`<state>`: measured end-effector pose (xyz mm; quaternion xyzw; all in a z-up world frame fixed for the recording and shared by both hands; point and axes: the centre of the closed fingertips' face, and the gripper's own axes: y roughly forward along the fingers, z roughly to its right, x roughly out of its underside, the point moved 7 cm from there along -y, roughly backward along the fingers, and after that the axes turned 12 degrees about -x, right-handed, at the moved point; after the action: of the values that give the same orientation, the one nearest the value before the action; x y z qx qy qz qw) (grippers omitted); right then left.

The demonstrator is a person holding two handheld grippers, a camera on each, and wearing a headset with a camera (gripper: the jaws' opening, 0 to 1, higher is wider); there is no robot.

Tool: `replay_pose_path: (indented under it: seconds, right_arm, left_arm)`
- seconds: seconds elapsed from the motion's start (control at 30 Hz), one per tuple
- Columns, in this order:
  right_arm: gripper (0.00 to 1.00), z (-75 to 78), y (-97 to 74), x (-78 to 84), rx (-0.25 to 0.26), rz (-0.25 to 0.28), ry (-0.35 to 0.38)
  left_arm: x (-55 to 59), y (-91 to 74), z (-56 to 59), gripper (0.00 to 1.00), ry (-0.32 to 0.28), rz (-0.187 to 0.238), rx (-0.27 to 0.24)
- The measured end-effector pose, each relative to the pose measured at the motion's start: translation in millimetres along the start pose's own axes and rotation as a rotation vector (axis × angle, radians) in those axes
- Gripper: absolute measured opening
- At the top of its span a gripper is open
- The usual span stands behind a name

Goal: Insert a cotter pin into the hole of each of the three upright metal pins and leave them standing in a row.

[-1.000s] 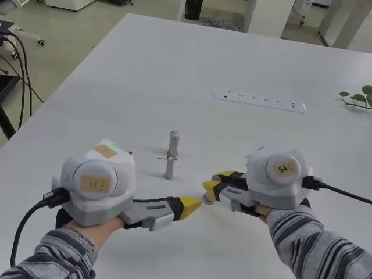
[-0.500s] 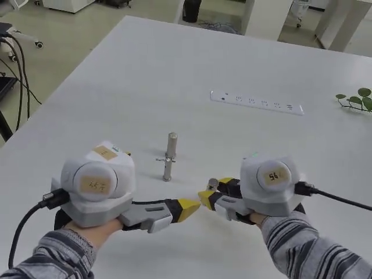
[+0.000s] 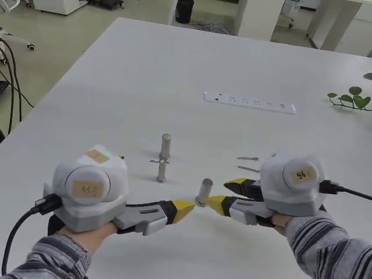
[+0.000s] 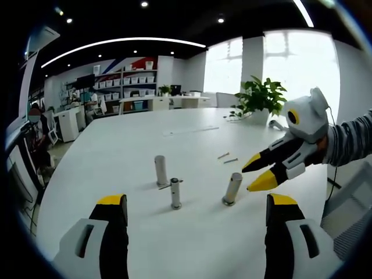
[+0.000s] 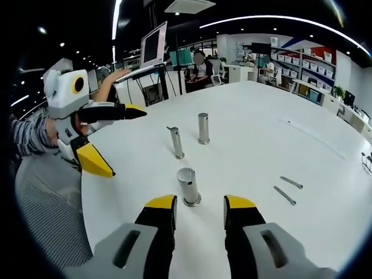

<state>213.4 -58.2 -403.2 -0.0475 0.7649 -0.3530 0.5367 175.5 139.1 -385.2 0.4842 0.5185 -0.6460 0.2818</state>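
Now the right hand-held gripper (image 5: 199, 203) has released the metal pin (image 5: 187, 183), jaws apart; left hand-held gripper (image 4: 196, 200) wide.

Bright, even overhead lighting, soft faint shadows, a blown-out window (image 4: 279, 64); gripper views bend toward their edges.

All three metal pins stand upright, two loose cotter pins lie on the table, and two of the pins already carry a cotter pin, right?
Not quite: only one carries a cotter pin, the middle pin, as the left gripper view shows. The far pin and near pin show none. The rest is right.
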Motion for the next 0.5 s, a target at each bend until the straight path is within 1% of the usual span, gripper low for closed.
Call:
replay_pose_path:
  seconds: [0.1, 0.23, 0.33, 0.37, 0.43, 0.5]
  right_arm:
    - [0.28, 10.6, -8.4, -2.7, 0.014, -0.009, 0.001]
    - [0.29, 27.0, -18.4, -7.5, 0.035, -0.041, -0.016]
    - [0.29, 36.0, -23.7, -10.5, 0.039, -0.077, -0.031]
    - [0.30, 39.5, -25.5, -11.0, 0.038, -0.106, -0.044]
    - [0.30, 43.1, -26.8, -13.1, 0.034, -0.120, -0.059]
    - [0.30, 48.4, -27.8, -13.9, 0.026, -0.155, -0.075]
  left_arm:
    - [0.6, 0.5, 0.6, 0.99, 0.007, -0.003, 0.002]
    - [0.6, 0.7, 2.1, 0.99, 0.007, -0.003, 0.010]
    - [2.0, 0.7, 2.0, 0.98, 0.019, -0.018, 0.007]
    - [2.0, 0.7, 2.0, 0.98, 0.022, -0.018, 0.007]
    - [2.0, 0.7, 2.1, 0.98, 0.019, -0.019, 0.009]
    - [2.3, 0.7, 1.9, 0.98, 0.015, -0.021, 0.010]
